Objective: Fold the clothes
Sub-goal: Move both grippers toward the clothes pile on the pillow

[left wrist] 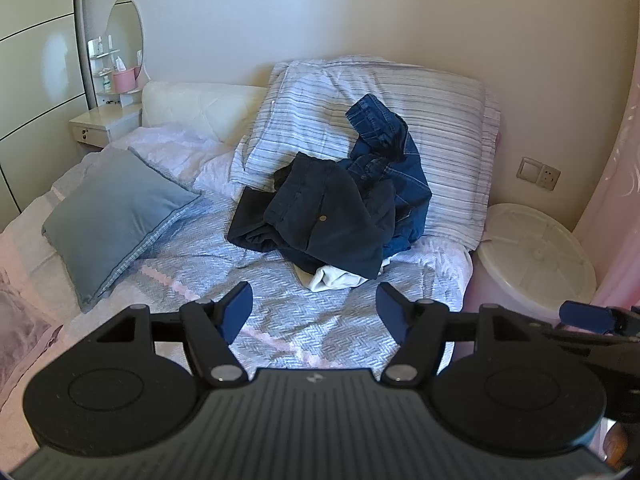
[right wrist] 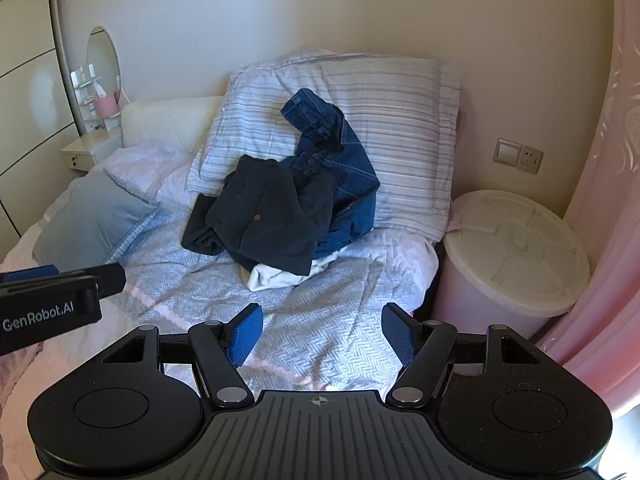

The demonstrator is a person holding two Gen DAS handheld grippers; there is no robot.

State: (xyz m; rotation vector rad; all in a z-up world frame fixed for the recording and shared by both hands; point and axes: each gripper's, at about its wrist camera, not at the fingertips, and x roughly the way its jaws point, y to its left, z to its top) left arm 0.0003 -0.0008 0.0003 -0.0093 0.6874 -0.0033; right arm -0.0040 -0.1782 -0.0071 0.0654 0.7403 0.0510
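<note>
Here we hold both tools low over the near part of a bed [left wrist: 280,320], facing a heap of clothes [left wrist: 340,208] that lies unfolded toward the head of the bed, near its right edge. The left gripper [left wrist: 316,306] has its fingers spread wide with nothing between them; the right gripper [right wrist: 322,330] is the same, its blue pads apart over bare bedspread. Neither touches any cloth.

The heap is three garments, as far as we can tell. A dark navy piece [right wrist: 264,220] with a small pale button sprawls on top and to the front. Blue jeans [right wrist: 336,152] rise behind it, one end draped up against the big striped pillow [left wrist: 440,120] that leans on the wall, which is probably what props the denim so high. Something white [right wrist: 276,276] pokes out from under the front of the pile, pinned by the weight above.

A grey-blue cushion [left wrist: 112,208] sits toward the left edge of the bed, well apart from the heap. A white lidded bin [right wrist: 516,248] stands on the floor just beside the bed's right edge.

The open stretch of bedspread between us and the pile looks like the natural place to lay a garment flat. We judge the navy piece the easiest to lift, since nothing rests on it. The white one would drag the rest along if pulled.
</note>
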